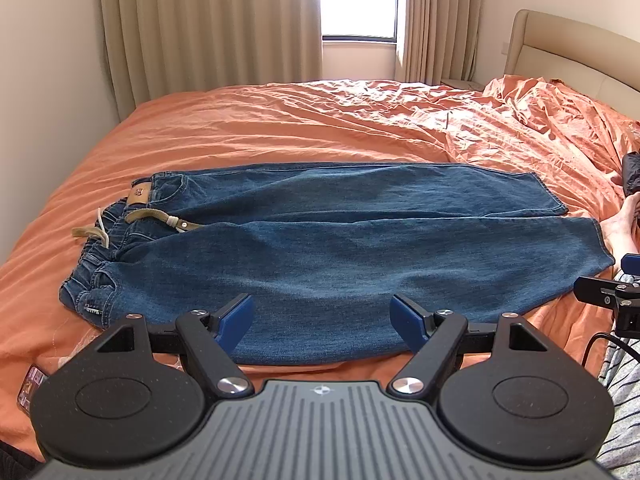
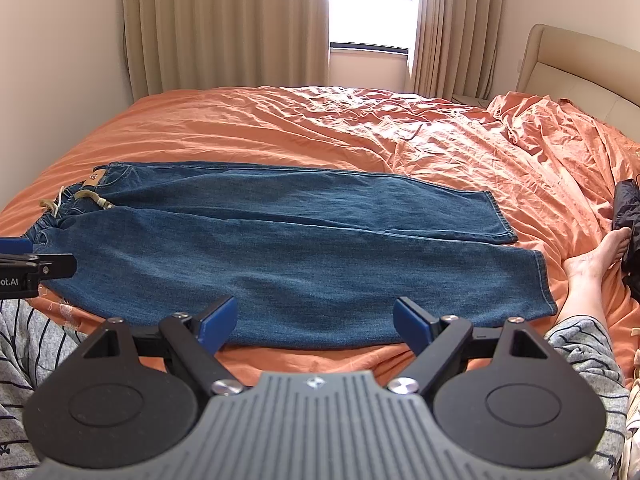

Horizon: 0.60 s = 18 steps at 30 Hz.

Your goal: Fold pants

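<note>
- While both tools hover level above the near edge of the bed (image 1: 248,128), the left gripper (image 1: 322,318) sits toward the waistband side of the jeans (image 1: 340,248) and the right gripper (image 2: 316,320) toward their hem side.
- Each gripper points across the jeans toward the curtains (image 1: 208,24) and the window (image 1: 360,0); the hands that hold them are out of view.
- From the right wrist view, the left gripper's black body shows at the left edge, beside the waistband; from the left wrist view, the right gripper shows at the right edge, near the hems.
- Spread flat on the orange sheet (image 2: 280,128), the jeans lie lengthwise across the bed: waistband to the left, the 2 legs side by side running right, the nearer leg's long edge just beyond the blue pads.
- At the waistband, a tan leather patch (image 1: 139,193), a beige drawstring (image 1: 160,216) and gathered elastic are visible; the denim is mid-blue and only lightly rippled.
- Jaws on the left gripper stand wide apart, released, with nothing between them; whether the pads touch the denim I cannot tell.
- Jaws on the right gripper are equally wide and hold nothing, with the nearer leg framed between them.
- Right of the hems, a person's bare foot (image 2: 596,256) rests on the sheet, and a striped grey sleeve or trouser leg (image 2: 580,344) lies nearer the camera.
- Beyond the jeans to the right, the sheet is heavily crumpled below a beige headboard (image 2: 580,64).
</note>
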Available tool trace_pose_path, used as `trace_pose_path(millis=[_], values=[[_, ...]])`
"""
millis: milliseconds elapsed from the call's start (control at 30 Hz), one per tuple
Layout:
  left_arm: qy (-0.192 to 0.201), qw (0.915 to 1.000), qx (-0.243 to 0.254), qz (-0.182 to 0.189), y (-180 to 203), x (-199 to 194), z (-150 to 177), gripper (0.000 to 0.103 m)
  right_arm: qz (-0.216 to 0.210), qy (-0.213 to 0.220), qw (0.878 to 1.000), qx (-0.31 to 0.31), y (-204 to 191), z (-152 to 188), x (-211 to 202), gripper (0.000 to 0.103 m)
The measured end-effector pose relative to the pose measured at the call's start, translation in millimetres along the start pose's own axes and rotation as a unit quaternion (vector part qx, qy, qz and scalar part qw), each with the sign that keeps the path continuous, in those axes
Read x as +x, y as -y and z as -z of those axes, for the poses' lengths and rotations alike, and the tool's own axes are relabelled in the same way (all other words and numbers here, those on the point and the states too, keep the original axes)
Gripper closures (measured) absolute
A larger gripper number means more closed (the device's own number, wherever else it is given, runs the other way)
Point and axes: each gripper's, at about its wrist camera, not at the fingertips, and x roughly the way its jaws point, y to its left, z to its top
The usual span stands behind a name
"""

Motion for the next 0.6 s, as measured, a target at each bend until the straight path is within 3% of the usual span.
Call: trace_pose_path(millis=[600], values=[[0.001,1.0000,0.001,0.000,1.2,-0.6,-0.2,0.012,0.001,0.001,1.000,0.002,1.6,1.2,0.0,0.021]])
